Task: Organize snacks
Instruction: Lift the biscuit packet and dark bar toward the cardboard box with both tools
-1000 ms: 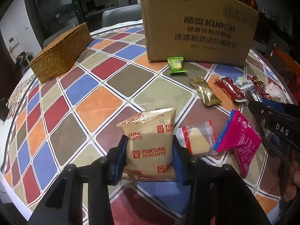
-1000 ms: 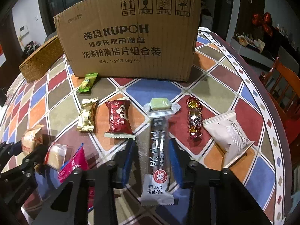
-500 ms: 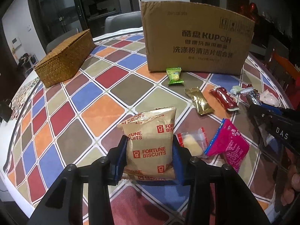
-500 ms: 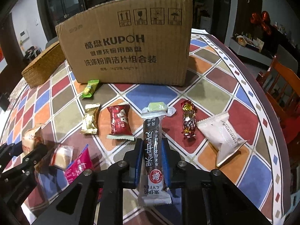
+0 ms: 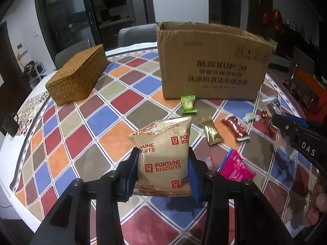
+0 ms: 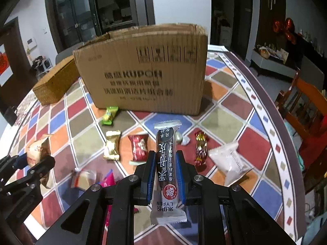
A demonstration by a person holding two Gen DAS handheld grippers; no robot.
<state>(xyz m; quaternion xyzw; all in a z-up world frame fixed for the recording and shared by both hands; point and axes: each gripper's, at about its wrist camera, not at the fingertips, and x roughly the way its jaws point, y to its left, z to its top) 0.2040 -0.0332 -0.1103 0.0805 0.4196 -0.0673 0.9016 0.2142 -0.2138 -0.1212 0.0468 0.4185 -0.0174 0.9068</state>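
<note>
**Ana:** Checkered in red, blue, orange and olive, the round worktop (image 5: 67, 143) fills both views. What stands at the back?

**Ben:** At twelve o'clock in the right wrist view, an open cardboard box (image 6: 143, 77). A woven basket (image 5: 77, 77) sits at ten o'clock in the left wrist view, apart from the box.

**Ana:** And the left claw (image 5: 162, 171)?

**Ben:** Its blue pads pinch a tan biscuit packet (image 5: 163, 155) by both sides. The packet is upright and clear of the worktop.

**Ana:** The right claw (image 6: 166, 171)?

**Ben:** Pressed tight on a long dark fruit-leather stick (image 6: 166, 163), gripped near its middle. The stick points to twelve o'clock, its white ends free of the pads, and it is lifted off the worktop.

**Ana:** What lies loose?

**Ben:** A green candy (image 6: 110, 115) just in front of the box. Nearer, in a row, a gold packet (image 6: 112, 148), a red packet (image 6: 139, 148), a foil-wrapped sweet (image 6: 201, 150) and a white pouch (image 6: 229, 161) at three o'clock. A pale green candy (image 5: 250, 116) is partly hidden behind the stick in the right wrist view. At eight o'clock lie a clear-wrapped cake (image 6: 83, 180), blurred, and a pink packet (image 5: 235, 167) beside it.

**Ana:** Any person?

**Ben:** Only fingers (image 5: 317, 210) at the lower right edge of the left wrist view.
</note>
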